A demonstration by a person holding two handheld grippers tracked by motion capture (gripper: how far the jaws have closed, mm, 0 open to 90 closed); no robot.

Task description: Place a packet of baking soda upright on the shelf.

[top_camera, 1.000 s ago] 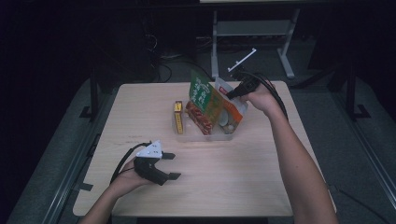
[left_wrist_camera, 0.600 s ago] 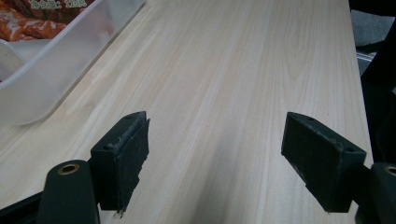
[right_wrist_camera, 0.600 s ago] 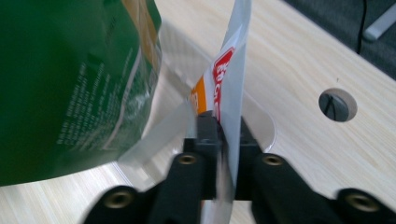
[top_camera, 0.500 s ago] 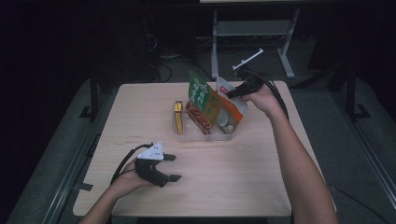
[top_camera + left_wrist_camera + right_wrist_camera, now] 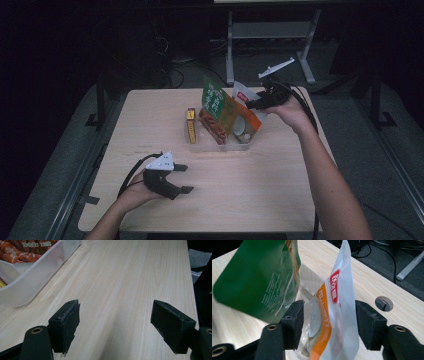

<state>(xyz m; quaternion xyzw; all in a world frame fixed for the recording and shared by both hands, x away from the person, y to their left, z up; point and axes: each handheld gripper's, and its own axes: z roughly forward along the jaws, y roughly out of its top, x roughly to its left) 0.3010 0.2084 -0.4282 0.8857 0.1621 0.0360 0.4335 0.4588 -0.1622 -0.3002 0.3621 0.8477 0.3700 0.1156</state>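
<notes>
right fingers (image 5: 372, 322) apart, white-orange pouch (image 5: 337, 315) between them

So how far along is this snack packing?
Done: three packets stand in the clear tub, the white-orange packet last. In hand: the right gripper has just been opening, the packet between its fingers but loose. Left: the yellow box beside the tub; the left gripper waits open.
</notes>
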